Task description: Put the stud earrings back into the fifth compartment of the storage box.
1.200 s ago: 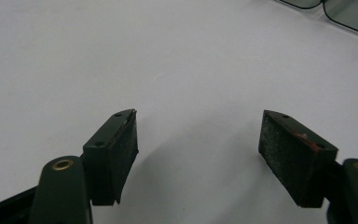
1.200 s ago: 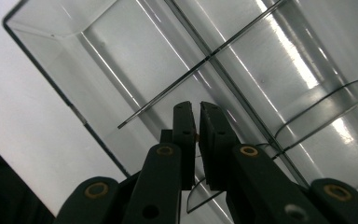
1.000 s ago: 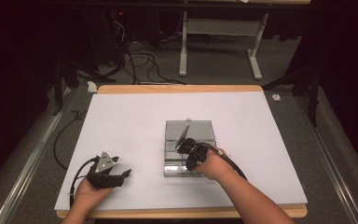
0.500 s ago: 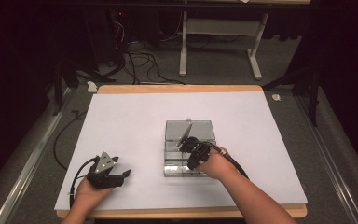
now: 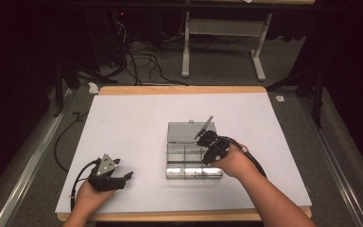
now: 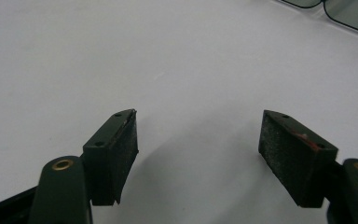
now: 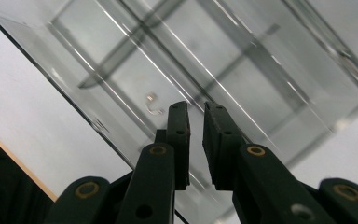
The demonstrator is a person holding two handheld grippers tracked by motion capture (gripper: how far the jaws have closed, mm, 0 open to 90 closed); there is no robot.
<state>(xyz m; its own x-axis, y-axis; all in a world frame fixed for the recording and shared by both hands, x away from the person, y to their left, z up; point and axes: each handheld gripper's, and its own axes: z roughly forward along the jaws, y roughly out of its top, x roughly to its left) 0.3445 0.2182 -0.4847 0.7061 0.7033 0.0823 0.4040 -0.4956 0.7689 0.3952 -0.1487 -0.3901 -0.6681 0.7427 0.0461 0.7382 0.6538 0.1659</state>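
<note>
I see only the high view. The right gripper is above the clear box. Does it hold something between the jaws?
Observer: No. In the right gripper view the right gripper shows a narrow empty gap; its jaws have just been opening a little.
Operator: Is the box empty?
Observer: Not fully. A small metal piece lies on the floor of one compartment of the clear box.
Operator: And the left gripper?
Observer: The left gripper is wide open, with nothing between its pads, over the white sheet.
</note>
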